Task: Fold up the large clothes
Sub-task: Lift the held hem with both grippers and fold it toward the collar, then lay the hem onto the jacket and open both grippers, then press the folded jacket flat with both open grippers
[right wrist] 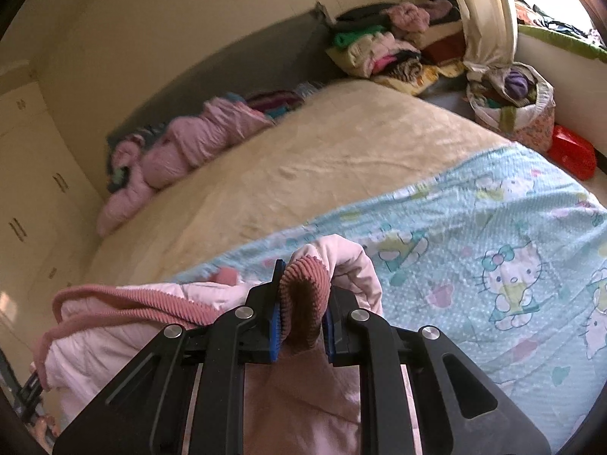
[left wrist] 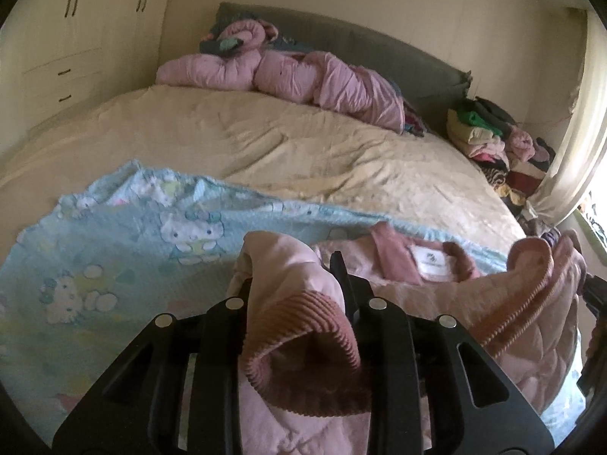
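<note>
A pale pink quilted jacket (left wrist: 455, 295) with darker ribbed cuffs lies on a light blue cartoon-cat blanket (left wrist: 114, 246) at the near end of the bed; its white neck label faces up. In the left wrist view my left gripper (left wrist: 296, 276) is shut on one sleeve, whose ribbed cuff (left wrist: 303, 326) hangs back between the fingers and hides the left finger's tip. In the right wrist view my right gripper (right wrist: 303, 292) is shut on the other ribbed cuff (right wrist: 303, 288), blue pads pressed against both sides. The jacket's body (right wrist: 132, 322) bunches up to the left of it.
The bed's beige cover (left wrist: 303, 140) stretches beyond the blanket (right wrist: 493, 246). A rolled pink duvet (left wrist: 303, 72) lies along the grey headboard. Stacked clothes (right wrist: 379, 49), a full fabric bag (right wrist: 512, 102) and a red box (right wrist: 569, 151) sit beside the bed near the curtain. Wardrobes (left wrist: 76, 38) stand on the far side.
</note>
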`<state>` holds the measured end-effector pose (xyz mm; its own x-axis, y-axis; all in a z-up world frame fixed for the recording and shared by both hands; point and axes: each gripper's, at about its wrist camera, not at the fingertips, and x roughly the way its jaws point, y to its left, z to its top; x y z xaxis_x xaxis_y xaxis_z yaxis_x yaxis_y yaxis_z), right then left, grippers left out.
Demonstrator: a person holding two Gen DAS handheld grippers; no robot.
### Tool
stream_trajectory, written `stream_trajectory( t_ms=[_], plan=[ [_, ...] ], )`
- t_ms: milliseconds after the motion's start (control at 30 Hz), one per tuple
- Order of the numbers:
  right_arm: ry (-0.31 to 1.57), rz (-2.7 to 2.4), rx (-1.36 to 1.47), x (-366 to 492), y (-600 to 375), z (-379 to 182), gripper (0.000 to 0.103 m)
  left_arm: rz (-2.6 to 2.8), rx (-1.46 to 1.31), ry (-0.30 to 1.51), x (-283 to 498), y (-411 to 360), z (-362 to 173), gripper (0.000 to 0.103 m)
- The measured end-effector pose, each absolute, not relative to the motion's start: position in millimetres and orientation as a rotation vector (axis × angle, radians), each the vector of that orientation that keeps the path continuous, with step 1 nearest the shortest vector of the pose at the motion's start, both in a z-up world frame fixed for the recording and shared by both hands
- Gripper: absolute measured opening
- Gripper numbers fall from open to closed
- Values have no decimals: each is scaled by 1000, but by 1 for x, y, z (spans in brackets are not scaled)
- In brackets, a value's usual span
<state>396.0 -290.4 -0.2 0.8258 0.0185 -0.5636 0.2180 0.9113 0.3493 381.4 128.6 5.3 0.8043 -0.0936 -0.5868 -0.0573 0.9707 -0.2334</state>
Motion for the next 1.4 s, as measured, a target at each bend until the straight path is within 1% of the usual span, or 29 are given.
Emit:
stream_trajectory(
  t_ms=[200,300,333,367,400,433,467,500,533,567,600,633,667,733,767,867,933,1000,1067,1200,1300,1400],
  plan=[
    [687,-147,427,431,-289,-43,18,-28,-266,667,394,128,-21,24],
    [716,-126,498,439,-292,-57,23,-30,-282,667,396,130,-26,25],
    [710,-115,539,438,-295,-60,28,-35,-283,670,398,129,-26,25],
    [703,-93,570,436,-296,-58,39,-39,-289,673,399,130,-26,26],
    [687,-52,608,433,-299,-56,53,-52,-304,671,400,132,-25,29],
    [658,3,651,428,-302,-52,92,-62,-316,669,400,134,-25,30],
    [638,13,678,421,-302,-47,99,-69,-329,668,400,135,-24,35],
    [604,18,699,412,-302,-41,99,-76,-341,662,400,135,-22,40],
    [588,49,703,405,-299,-36,99,-79,-343,656,399,134,-20,43],
    [586,72,689,400,-293,-30,99,-83,-344,648,398,134,-17,48],
    [586,91,658,395,-284,-26,99,-87,-342,639,396,132,-14,53],
    [598,113,600,387,-269,-22,99,-89,-338,630,394,131,-9,54],
    [612,138,557,382,-257,-20,99,-90,-336,621,392,130,-5,59],
    [630,196,471,367,-229,-18,99,-84,-334,587,384,129,7,77],
    [646,228,405,359,-210,-20,99,-36,-308,548,376,129,18,93],
    [674,286,212,337,-159,-30,99,14,-244,475,356,127,42,93],
    [683,260,39,325,-127,-41,98,39,-215,489,349,125,48,93],
    [676,205,-44,318,-111,-48,97,92,-175,511,337,122,47,93],
    [642,179,-18,309,-112,-49,97,134,-153,523,322,121,40,94],
    [565,89,-19,288,-129,-48,97,178,-83,577,288,106,7,94],
    [587,42,-24,279,-140,-51,97,139,-94,622,281,92,-12,93],
    [602,11,4,278,-155,-53,97,118,-35,664,293,74,-25,94]
  ],
)
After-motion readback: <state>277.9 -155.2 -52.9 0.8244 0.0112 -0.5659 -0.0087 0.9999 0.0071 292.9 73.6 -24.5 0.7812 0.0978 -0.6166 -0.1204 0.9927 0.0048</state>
